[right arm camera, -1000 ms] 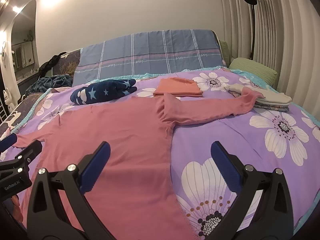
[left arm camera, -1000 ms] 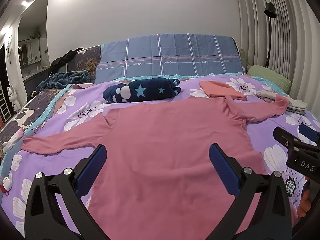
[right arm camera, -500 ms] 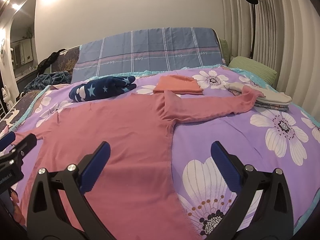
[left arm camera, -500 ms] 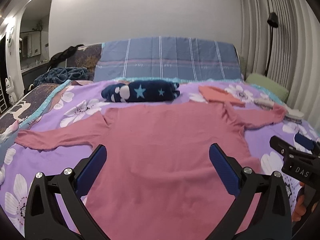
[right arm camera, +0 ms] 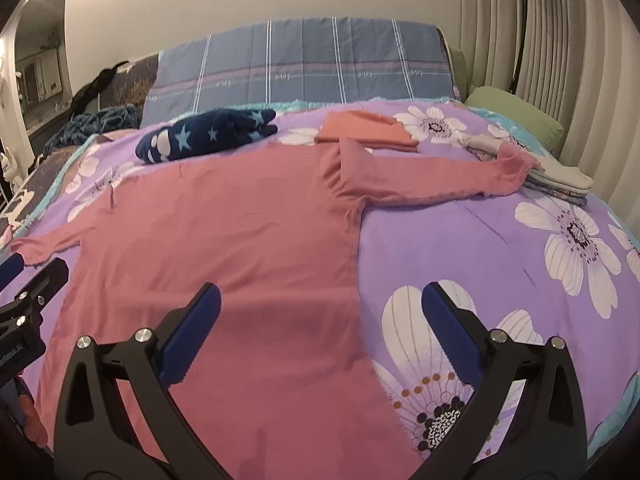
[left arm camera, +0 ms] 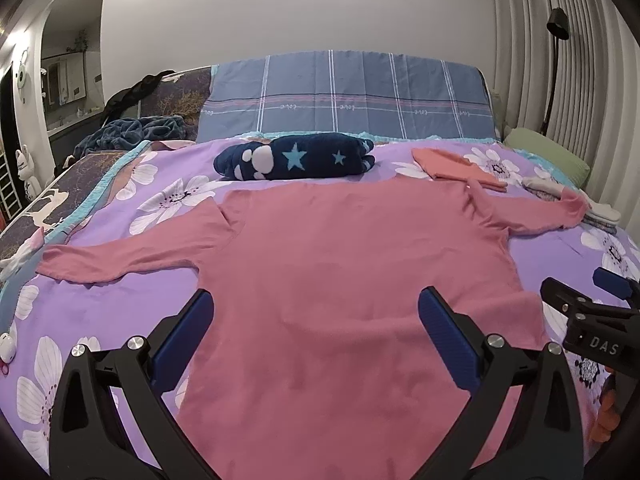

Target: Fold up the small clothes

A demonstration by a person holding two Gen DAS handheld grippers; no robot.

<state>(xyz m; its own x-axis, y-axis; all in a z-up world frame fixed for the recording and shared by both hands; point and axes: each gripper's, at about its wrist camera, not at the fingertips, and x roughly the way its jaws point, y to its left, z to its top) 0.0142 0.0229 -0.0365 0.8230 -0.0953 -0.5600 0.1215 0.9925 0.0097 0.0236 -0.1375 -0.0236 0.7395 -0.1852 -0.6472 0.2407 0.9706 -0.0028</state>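
A pink long-sleeved shirt (left arm camera: 352, 264) lies spread flat on the purple flowered bedspread (left arm camera: 96, 316), sleeves out to both sides. It also shows in the right wrist view (right arm camera: 224, 248). My left gripper (left arm camera: 316, 336) is open and empty above the shirt's lower left part. My right gripper (right arm camera: 320, 328) is open and empty above the shirt's right side seam. The right gripper also shows at the right edge of the left wrist view (left arm camera: 592, 320). The left gripper shows at the left edge of the right wrist view (right arm camera: 28, 288).
A folded navy star-patterned garment (left arm camera: 296, 158) and a folded orange garment (left arm camera: 456, 168) lie beyond the shirt. A stack of folded light clothes (right arm camera: 556, 178) sits under the right cuff. A blue plaid pillow (left arm camera: 344, 96) and a green pillow (right arm camera: 516, 116) stand at the head.
Both grippers have dropped a little and moved slightly forward over the shirt. The shirt has not moved. Both grippers stay open.
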